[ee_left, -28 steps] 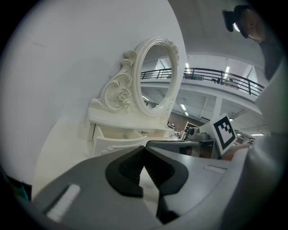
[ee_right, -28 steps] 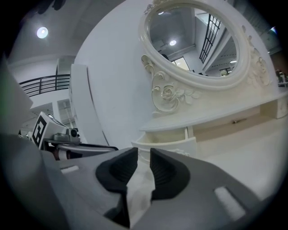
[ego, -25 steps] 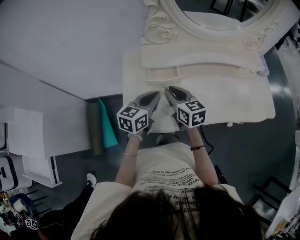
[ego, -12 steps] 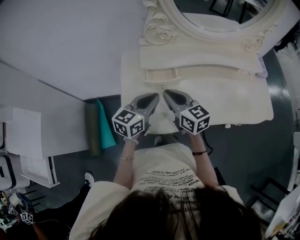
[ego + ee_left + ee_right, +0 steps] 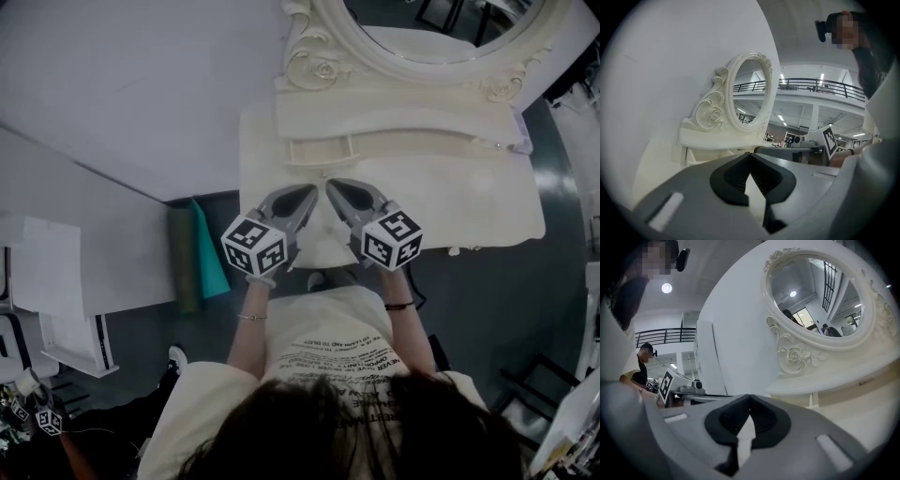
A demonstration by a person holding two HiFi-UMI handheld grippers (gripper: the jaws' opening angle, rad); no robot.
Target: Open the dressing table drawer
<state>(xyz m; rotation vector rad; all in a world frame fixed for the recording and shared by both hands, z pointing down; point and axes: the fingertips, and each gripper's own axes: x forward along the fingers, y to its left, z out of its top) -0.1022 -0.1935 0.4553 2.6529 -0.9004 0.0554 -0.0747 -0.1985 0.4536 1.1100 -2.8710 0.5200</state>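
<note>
Head view is showing both tools hanging side by side over the dressing table top, noses aiming at the mirror. The left gripper is sitting pinched shut with nothing in it. The right gripper has just been closing down to the same state, pads meeting on air. Neither one is touching anything.

Now the task's thing. Just ahead of both sets of tips, under the shelf below the mirror, a little boxy rim is poking out toward the tools. I'm taking that for the drawer seen from above, but I'm honestly not telling whether it's slid out or just a fixed tray. So the scene is fitting two stories: tools lining up to go in for a pull, or a drawer already standing out with the tools hanging clear of it. I'm not picking one.

On what a next move is calling for: if a pull is still owed, those jaws are needing to spread before they can bite anything, and I'm not spotting a knob or handle in any view. If it's already out, nothing is needing grabbing.

Hard-to-see stuff: the tool bodies are covering the table front right beneath them. Back toward the wrists a white piece is sticking past the edge. It could be another drawer or it could be cloth. Both gripper views are looking over the jaws at the mirror and shelf, so the gap under the shelf is mostly getting cut off.
</note>
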